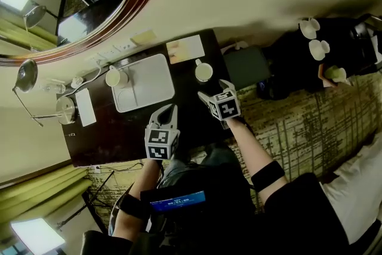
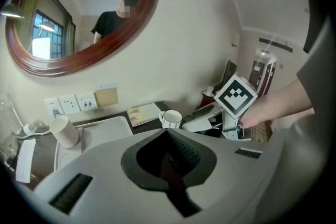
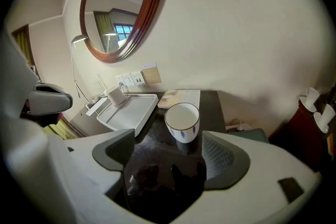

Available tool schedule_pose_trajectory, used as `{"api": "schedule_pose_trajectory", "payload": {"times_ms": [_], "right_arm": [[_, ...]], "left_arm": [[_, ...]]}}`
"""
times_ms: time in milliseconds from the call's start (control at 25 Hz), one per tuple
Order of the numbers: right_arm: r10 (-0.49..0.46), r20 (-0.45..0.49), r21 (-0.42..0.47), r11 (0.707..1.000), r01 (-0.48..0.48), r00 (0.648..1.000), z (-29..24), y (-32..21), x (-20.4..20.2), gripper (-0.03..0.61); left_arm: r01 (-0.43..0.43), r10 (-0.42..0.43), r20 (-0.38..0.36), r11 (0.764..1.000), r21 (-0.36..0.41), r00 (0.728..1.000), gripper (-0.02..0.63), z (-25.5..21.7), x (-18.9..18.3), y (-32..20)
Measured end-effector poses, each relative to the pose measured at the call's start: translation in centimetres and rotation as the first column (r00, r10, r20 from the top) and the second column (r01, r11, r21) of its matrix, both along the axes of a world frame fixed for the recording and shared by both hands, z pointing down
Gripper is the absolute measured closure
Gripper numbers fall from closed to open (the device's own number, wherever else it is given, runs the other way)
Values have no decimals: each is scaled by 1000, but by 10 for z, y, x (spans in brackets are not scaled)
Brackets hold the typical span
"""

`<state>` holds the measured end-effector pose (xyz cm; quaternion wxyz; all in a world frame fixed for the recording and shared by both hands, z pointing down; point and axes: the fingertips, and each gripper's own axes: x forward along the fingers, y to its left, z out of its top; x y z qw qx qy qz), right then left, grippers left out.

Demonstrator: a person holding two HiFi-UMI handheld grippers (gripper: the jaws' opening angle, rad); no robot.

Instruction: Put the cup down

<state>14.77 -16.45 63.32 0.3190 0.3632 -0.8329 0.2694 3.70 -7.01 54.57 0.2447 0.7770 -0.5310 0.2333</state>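
Right gripper view alone shows blue marks on the glossy white cup (image 3: pixel 182 122) before the released right hand-held gripper (image 3: pixel 169 152); left hand-held gripper (image 2: pixel 170 149) clenched, empty.

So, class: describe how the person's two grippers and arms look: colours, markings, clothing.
The left gripper and the right gripper both have pale grey shells and dark grey, mesh-textured fingers. Each bears a white cube printed with black square markers. The person wears a black top and a black band round each arm.
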Motion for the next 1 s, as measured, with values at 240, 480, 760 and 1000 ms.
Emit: {"api": "schedule_pose_trajectory", "payload": {"times_ms": [240,480,760,1000], "right_arm": [[-49,-53,2,999,49,997,2,-43,-14,112],[-88,-96,-18,996,86,991,17,-64,-33,97],[-80,-116,-41,996,76,990,35,-79,-41,100],[-86,-109,-78,994,78,990,45,-80,-44,178]], "left_arm": [[-5,5,6,1000,-22,1000,611,16,16,-15],[-9,10,20,999,-42,1000,611,25,24,-25],[18,-16,30,998,-65,999,611,34,18,-29],[36,-34,22,996,-78,999,611,41,12,-30]]}}
